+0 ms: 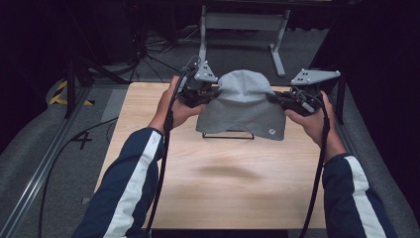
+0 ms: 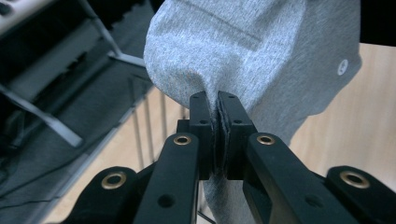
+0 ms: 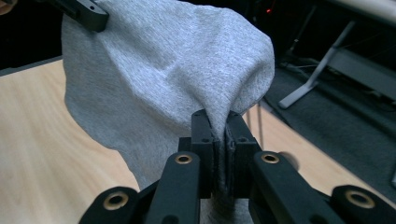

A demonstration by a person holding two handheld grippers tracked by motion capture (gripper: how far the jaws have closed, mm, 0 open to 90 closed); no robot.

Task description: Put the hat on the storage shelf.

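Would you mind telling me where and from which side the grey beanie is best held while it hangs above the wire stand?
Probably at its two opposite side edges, one gripper coming in from each side. The grey beanie is limp knit, so pinching a fold on either edge spreads it open over the wire stand. The left gripper and right gripper each have their jaws shut on such a fold.

Bench front: bare wood of the bench (image 1: 218, 188) is left free between the two forearms.
Bench middle: passage is blocked by a grey hat (image 1: 242, 106) stretched between the left gripper (image 1: 208, 94) and right gripper (image 1: 277, 97).
Under the hat: a thin black wire stand (image 1: 228, 135) is set on the bench.
Bench sides: narrow free strips are left outside each hand.
Beyond the far edge: a grey metal frame (image 1: 242, 22) is seen on the floor.
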